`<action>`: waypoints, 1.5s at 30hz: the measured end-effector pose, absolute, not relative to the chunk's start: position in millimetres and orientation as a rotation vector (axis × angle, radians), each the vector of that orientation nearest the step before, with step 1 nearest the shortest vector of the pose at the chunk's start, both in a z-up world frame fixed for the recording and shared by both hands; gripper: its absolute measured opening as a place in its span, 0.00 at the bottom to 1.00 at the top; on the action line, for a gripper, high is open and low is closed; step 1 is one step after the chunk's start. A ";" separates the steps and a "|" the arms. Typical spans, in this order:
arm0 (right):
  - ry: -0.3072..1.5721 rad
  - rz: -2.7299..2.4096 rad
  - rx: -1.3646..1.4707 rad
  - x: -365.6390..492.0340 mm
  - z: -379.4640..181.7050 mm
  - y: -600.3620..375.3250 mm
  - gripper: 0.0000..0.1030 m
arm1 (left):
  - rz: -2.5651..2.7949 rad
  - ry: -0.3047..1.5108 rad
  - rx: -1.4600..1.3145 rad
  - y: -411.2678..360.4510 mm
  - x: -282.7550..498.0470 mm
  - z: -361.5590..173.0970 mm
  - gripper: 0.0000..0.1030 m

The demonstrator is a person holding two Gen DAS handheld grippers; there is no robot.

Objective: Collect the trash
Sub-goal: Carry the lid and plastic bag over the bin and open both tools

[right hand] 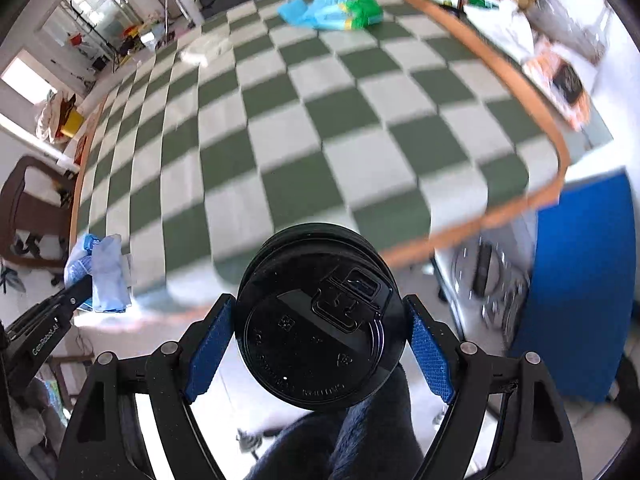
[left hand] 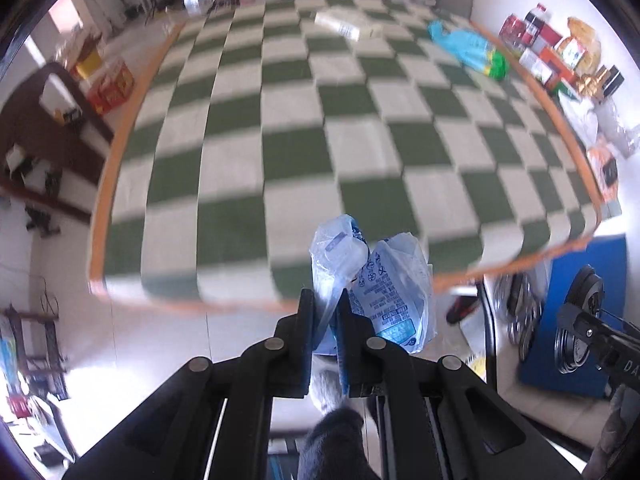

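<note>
"GenRobot.AI" on the left gripper arm, "DA…" letters on the right gripper, other print illegible

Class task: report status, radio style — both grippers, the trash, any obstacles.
Left gripper shut on blue plastic wrapper. Right gripper shut on black lidded cup. Blue-green bag on checkered table.

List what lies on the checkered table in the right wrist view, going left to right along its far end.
White plastic wrapper → blue plastic bag → green package, which touches the blue bag's right end.
</note>
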State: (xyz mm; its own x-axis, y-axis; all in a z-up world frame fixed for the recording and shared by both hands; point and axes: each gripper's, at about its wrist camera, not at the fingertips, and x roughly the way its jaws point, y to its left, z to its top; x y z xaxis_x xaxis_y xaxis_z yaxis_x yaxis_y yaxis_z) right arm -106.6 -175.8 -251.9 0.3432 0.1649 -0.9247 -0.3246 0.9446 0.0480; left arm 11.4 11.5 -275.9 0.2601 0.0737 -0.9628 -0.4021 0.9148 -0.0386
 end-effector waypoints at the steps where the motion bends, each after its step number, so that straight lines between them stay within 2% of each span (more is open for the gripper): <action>1: 1.203 0.322 -0.157 -118.9 -260.4 -181.0 0.82 | 0.328 1.290 -0.312 9.0 -0.2 -284.7 0.07; 8: 1.328 0.333 -0.185 -150.1 -329.1 -204.6 0.82 | 0.367 1.423 -0.366 -12.7 -51.4 -360.6 0.07; 12: 1.402 0.335 -0.197 -153.3 -383.2 -214.5 0.82 | 0.362 1.485 -0.387 -30.1 -61.5 -422.3 0.07; 20: 1.540 0.312 -0.134 -126.8 -519.0 -232.5 0.82 | 0.327 1.567 -0.498 -43.5 -46.3 -551.6 0.07; 24: 1.628 0.320 0.002 -97.7 -599.5 -235.9 0.82 | 0.301 1.600 -0.629 -29.7 -30.4 -626.5 0.09; 31: 1.718 0.337 0.166 -61.0 -711.1 -229.2 0.82 | 0.245 1.641 -0.743 -9.4 -10.6 -706.0 0.16; 33: 1.740 0.344 0.191 -54.7 -740.3 -224.3 0.84 | 0.266 1.655 -0.725 -5.0 -10.3 -715.3 0.25; 34: 1.756 0.341 0.204 -52.2 -755.7 -221.6 0.86 | 0.277 1.661 -0.720 -1.1 -10.6 -720.6 0.39; 35: 1.766 0.339 0.221 -50.5 -765.2 -218.9 0.87 | 0.287 1.660 -0.717 2.5 -11.6 -722.7 0.59; 37: 1.801 0.356 0.277 -48.4 -786.8 -213.2 0.88 | 0.323 1.644 -0.700 11.6 -14.7 -725.4 0.83; 39: 1.805 0.359 0.301 -46.2 -796.7 -211.5 0.90 | 0.344 1.629 -0.682 19.8 -18.8 -724.4 0.84; 40: 1.806 0.357 0.309 -45.9 -801.2 -209.3 0.95 | 0.365 1.626 -0.668 23.8 -22.3 -722.2 0.88; 41: 1.803 0.354 0.314 -45.1 -803.0 -210.5 1.00 | 0.373 1.627 -0.661 26.7 -23.8 -723.2 0.99; 45: 1.772 0.330 0.280 -47.0 -798.5 -210.0 1.00 | 0.424 1.616 -0.582 31.9 -34.0 -714.0 1.00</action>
